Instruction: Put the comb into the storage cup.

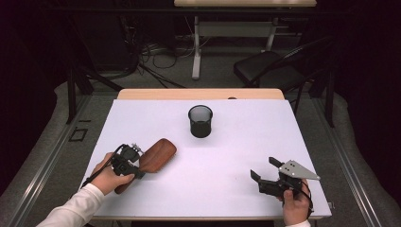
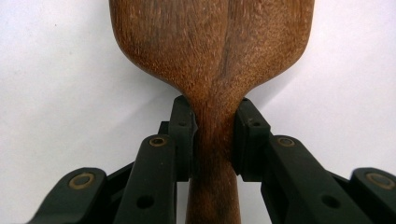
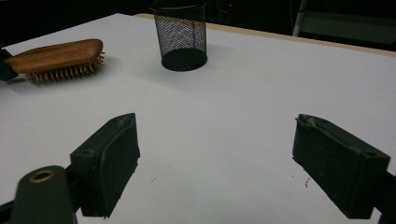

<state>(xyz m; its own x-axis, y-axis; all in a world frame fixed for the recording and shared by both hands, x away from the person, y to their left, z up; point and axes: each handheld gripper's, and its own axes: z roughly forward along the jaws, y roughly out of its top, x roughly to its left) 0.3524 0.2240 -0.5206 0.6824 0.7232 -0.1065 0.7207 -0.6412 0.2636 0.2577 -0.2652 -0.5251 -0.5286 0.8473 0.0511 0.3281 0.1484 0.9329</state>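
The left tongs are pinching the wooden hairbrush by its neck, not yet carried to the mesh cup, while the right tongs hang spread over the surface

Table: white top w/ a light wood edge along the far side. Black mesh cup stands upright near the far-centre of the top. Wooden hairbrush at front left, bristles down on the surface, approx. level, handle toward the near edge. Cup & brush well apart.
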